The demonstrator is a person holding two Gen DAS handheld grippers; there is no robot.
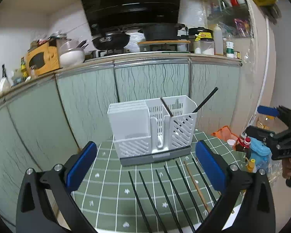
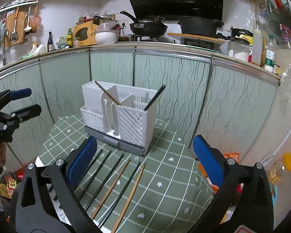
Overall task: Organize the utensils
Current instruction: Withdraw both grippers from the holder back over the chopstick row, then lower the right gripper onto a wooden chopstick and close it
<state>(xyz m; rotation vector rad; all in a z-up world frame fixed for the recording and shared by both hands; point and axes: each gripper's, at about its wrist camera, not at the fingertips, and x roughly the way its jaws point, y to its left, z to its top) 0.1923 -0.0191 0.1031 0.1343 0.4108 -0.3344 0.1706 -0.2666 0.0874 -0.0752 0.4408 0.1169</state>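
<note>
Chopsticks (image 1: 164, 192) are closest to the lens, fanned out loose on the green grid-patterned tabletop (image 1: 106, 184), mostly dark ones with a wooden one (image 1: 196, 184) mixed in. Going left to right in the left wrist view, the left claw (image 1: 145, 167) has its blue pads spread wide with nothing between them except the sticks lying flat below, not touched. Past it sits the white utensil caddy (image 1: 151, 128) on its grey base, near the back edge of the tabletop, right in front of the green cabinet doors (image 1: 77, 101). Two sticks are already standing tilted inside it: one (image 1: 166, 106) leaning left at the divider, one black stick (image 1: 205, 100) leaning right out of the right-hand slotted compartment. Over at the far right edge the right claw (image 1: 277, 124) shows up from the side, held by a hand (image 1: 290, 167), jaws apart and empty. From the right wrist view it's the same story, the right claw (image 2: 145, 163) is wide open over the loose sticks, two wooden ones (image 2: 130, 194) among the dark ones, and the caddy (image 2: 120, 114) sits just beyond them.
</note>
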